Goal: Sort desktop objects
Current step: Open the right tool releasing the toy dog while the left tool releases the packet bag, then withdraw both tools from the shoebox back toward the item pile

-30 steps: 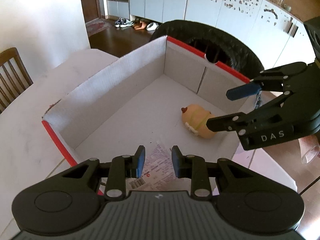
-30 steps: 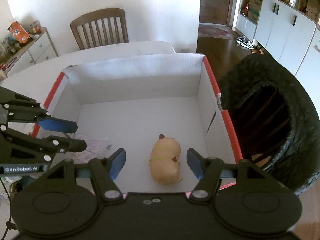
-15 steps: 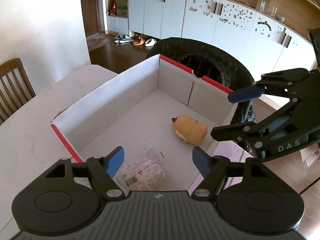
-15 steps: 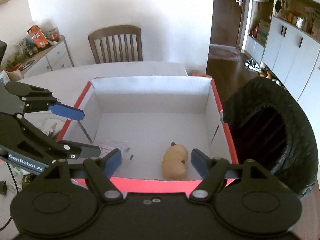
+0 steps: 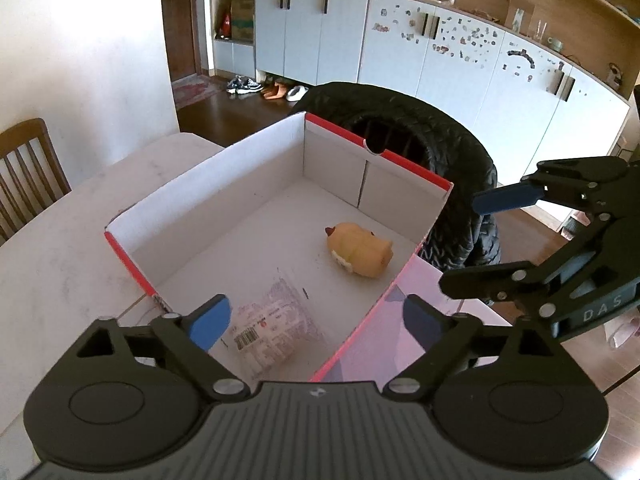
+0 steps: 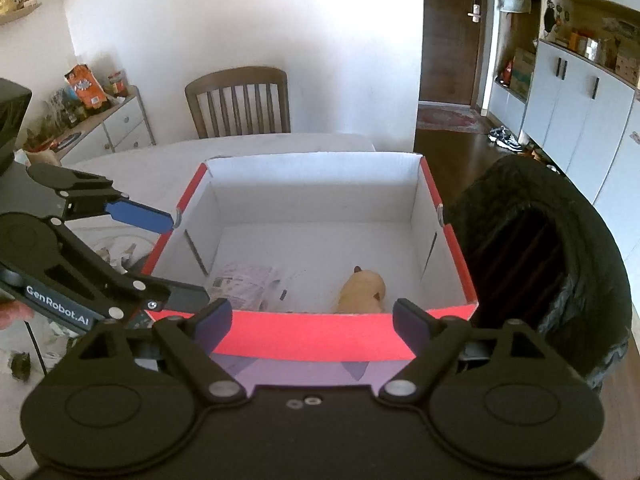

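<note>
Two things lie on the floor of the open white cardboard box with red rims (image 5: 400,164): a tan, rounded soft toy shaped like a small animal (image 5: 358,249) and a flat clear plastic packet printed with a barcode (image 5: 276,322). My left tongs (image 5: 316,318) are spreading their blue-padded jaws with nothing between them; they hang over the near corner of the box, and the packet sits straight ahead and below, just inside the near wall. My right tongs (image 6: 312,320) are spreading too, and they carry nothing; from their own camera they stand outside the near red rim, with the toy just past that rim on the box floor, slightly right of the midline between the jaws. The toy's long axis runs roughly away from my right tongs, its small dark tip pointing at the far wall, while the packet lies more or less flat with its long side slanting across the left corner. Both items look already sorted, so I judge the coming move lies outside the box. Some small clutter (image 6: 116,254) shows on the pale desk (image 5: 60,248) just beside the box's left wall, under my left tongs as the right camera sees them. That clutter is nearer my left hand, so I would send the left tongs sideways and down for it.
</note>
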Demonstrator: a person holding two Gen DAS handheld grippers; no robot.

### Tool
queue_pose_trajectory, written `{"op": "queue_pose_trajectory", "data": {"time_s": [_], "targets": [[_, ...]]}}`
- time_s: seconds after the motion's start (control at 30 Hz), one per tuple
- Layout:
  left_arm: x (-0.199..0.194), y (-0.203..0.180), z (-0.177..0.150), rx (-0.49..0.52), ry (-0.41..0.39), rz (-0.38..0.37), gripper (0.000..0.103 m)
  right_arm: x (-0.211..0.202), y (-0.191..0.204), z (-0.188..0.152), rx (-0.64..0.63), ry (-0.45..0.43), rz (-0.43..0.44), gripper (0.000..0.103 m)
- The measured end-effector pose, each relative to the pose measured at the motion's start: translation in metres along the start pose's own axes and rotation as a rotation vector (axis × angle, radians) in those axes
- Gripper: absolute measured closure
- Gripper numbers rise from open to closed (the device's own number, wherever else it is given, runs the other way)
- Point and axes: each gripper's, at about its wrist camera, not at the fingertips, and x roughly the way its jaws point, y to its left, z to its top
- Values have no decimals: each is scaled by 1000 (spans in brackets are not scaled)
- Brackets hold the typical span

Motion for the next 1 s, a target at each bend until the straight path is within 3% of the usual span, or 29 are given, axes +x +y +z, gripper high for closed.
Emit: {"op": "queue_pose_trajectory", "data": {"time_s": [0.07, 0.43, 0.63, 1.0], "targets": [[-6, 0, -5, -10, -8, -12, 1, -7, 2, -4, 16, -13, 3, 15], [-42, 7, -38, -91, -45, 4, 0, -35, 32, -28, 58, -48, 0, 15], [-64, 18, -63, -137, -121, -8, 0, -38, 57, -39, 79, -46, -4, 15], [-96, 37, -96, -143, -123, 4, 0, -36, 104, -52, 91, -34, -29, 15]]}}
